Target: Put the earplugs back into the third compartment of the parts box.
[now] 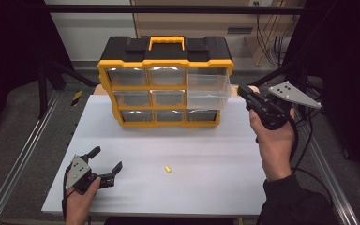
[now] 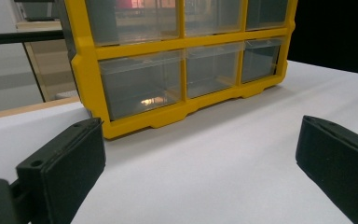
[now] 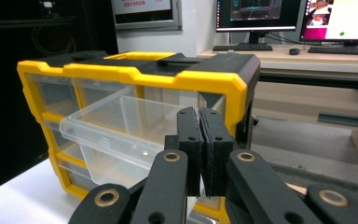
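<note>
Organizer: I see a yellow-and-black drawer cabinet (image 1: 165,82) standing at 12 o'clock on the white table (image 1: 206,145), three rows of three clear drawers, with a yellow carry handle (image 1: 167,42) on top.
Open drawer: the top-right clear drawer (image 1: 208,89) is pulled forward out of the frame; in the right gripper view the same drawer (image 3: 121,133) juts toward my camera, its inside looking bare.
Other drawers: seated flush; in the left gripper view the bottom-row drawer (image 2: 142,84) is closed.
Loose part: a small yellow piece (image 1: 168,168) lies alone on the table at 6 o'clock of the cabinet, well apart from it.
Left gripper: my left gripper (image 1: 107,159) sits at 7 o'clock near the table's front-left corner, jaws spread wide and released, nothing between them; the yellow piece lies at its 3 o'clock.
Right gripper: my right gripper (image 1: 242,89) is raised at 2 o'clock, tip just beside the open drawer's right edge; its pads (image 3: 189,149) are pressed flat together, clenched with nothing between.
Background: monitors (image 3: 298,16) on a desk behind the cabinet.
</note>
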`<action>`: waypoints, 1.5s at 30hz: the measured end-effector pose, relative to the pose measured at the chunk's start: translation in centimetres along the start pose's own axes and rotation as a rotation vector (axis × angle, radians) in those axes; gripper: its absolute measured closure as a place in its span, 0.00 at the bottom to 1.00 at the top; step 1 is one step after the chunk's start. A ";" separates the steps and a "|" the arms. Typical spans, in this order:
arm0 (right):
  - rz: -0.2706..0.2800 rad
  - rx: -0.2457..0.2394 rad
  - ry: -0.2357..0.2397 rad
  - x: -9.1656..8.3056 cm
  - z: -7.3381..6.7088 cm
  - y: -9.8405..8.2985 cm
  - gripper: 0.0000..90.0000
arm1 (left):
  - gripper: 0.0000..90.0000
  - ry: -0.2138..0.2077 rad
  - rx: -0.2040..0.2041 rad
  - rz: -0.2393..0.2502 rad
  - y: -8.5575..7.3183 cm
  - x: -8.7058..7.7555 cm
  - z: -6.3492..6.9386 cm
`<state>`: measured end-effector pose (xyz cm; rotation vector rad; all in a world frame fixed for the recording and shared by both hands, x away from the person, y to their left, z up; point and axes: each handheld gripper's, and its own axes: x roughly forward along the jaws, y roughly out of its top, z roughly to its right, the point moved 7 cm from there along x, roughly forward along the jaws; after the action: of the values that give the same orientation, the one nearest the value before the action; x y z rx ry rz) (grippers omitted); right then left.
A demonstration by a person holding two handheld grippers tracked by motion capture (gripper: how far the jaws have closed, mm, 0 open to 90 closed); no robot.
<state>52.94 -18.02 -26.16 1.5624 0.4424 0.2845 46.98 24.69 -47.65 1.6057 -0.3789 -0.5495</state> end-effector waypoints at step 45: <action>-0.049 -0.083 0.062 4.4 -3.2 3.3 0.96 | 0.01 -0.003 0.004 0.001 0.1 0.0 0.0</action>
<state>55.79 -13.16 -23.15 1.4625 0.5101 0.3101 46.93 24.68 -47.58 1.6084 -0.3827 -0.5505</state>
